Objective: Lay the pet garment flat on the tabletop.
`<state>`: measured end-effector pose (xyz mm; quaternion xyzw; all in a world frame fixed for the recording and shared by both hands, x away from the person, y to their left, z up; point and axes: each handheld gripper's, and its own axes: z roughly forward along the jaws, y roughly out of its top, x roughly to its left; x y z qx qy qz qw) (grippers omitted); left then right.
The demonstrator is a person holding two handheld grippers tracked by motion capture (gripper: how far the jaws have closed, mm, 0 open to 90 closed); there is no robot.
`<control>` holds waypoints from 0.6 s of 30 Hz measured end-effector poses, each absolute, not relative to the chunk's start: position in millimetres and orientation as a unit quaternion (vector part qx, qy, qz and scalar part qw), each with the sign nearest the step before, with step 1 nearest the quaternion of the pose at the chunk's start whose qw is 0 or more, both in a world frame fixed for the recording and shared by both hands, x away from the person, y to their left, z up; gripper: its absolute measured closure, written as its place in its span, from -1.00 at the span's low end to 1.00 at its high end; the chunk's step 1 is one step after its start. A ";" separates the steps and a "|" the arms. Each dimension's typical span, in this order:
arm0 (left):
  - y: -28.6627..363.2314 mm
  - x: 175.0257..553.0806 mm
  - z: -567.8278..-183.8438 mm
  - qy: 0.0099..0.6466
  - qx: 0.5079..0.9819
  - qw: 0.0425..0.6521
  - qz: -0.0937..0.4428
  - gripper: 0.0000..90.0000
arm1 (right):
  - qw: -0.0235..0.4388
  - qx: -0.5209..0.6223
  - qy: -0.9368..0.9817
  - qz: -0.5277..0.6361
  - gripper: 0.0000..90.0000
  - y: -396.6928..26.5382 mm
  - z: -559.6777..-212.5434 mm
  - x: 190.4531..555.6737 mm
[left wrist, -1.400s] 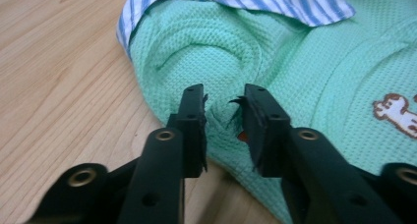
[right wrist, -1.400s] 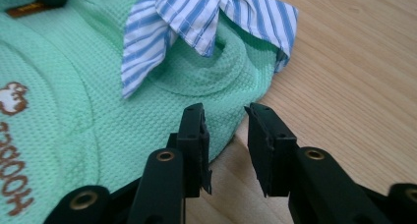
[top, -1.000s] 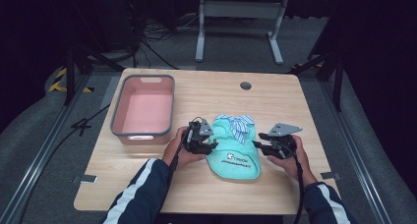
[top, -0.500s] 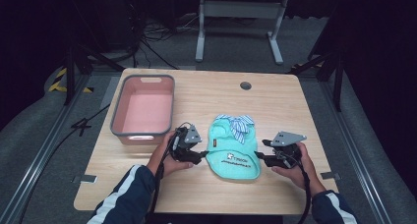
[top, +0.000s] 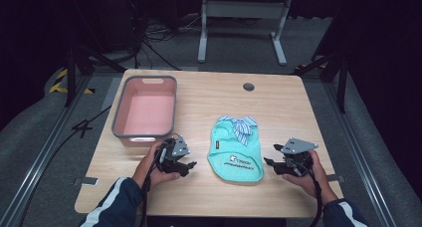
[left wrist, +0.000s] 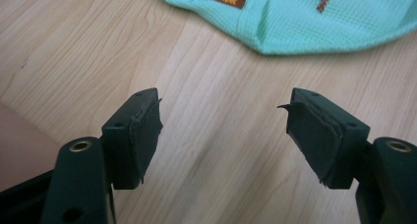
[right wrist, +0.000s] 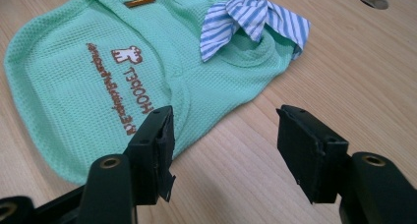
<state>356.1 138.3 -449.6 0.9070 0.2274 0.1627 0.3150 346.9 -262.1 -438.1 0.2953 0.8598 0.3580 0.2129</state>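
Garment: mint-green waffle-knit pet shirt (top: 236,148) with striped blue bow, flat on my light wooden counter (top: 278,102).
Left tongs (left wrist: 223,130): apart, empty.
Right tongs (right wrist: 223,150): apart, empty.

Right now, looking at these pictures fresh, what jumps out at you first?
The mint-green garment with its blue-striped bow lies flat mid-table. An open left gripper and an open right gripper flank it without touching. A pink bin sits at the table's left side.
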 end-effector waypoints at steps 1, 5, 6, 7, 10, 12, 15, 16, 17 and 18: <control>141.7 354.3 -450.0 0.227 0.908 0.310 0.165 -0.35 | 0.212 0.297 0.859 0.358 -0.12 -263.1 -438.0 346.2; 153.5 349.8 -450.6 0.231 0.909 0.298 0.179 -0.41 | 0.219 0.300 0.856 0.359 -0.15 -269.0 -438.5 343.9; 156.9 348.7 -450.8 0.236 0.907 0.298 0.181 -0.42 | 0.217 0.306 0.855 0.359 -0.18 -270.4 -438.8 342.7; 159.6 348.3 -450.9 0.237 0.907 0.298 0.181 -0.42 | 0.221 0.306 0.854 0.358 -0.20 -271.5 -439.1 342.1; 169.0 345.0 -452.3 0.242 0.906 0.297 0.181 -0.42 | 0.227 0.310 0.852 0.356 -0.22 -274.6 -440.1 340.1; 175.0 343.0 -453.6 0.249 0.904 0.298 0.179 -0.42 | 0.228 0.311 0.850 0.357 -0.23 -276.6 -440.6 338.4; 182.6 339.0 -456.4 0.252 0.904 0.293 0.183 -0.43 | 0.234 0.315 0.849 0.353 -0.26 -280.7 -442.1 336.0; 184.9 337.5 -456.8 0.253 0.904 0.291 0.183 -0.43 | 0.235 0.316 0.849 0.353 -0.26 -282.2 -442.8 335.4; 186.8 336.6 -457.1 0.253 0.904 0.291 0.184 -0.43 | 0.233 0.317 0.849 0.352 -0.25 -283.8 -443.5 334.8; 189.3 335.4 -457.4 0.255 0.903 0.291 0.186 -0.43 | 0.234 0.318 0.849 0.352 -0.26 -284.9 -444.2 334.3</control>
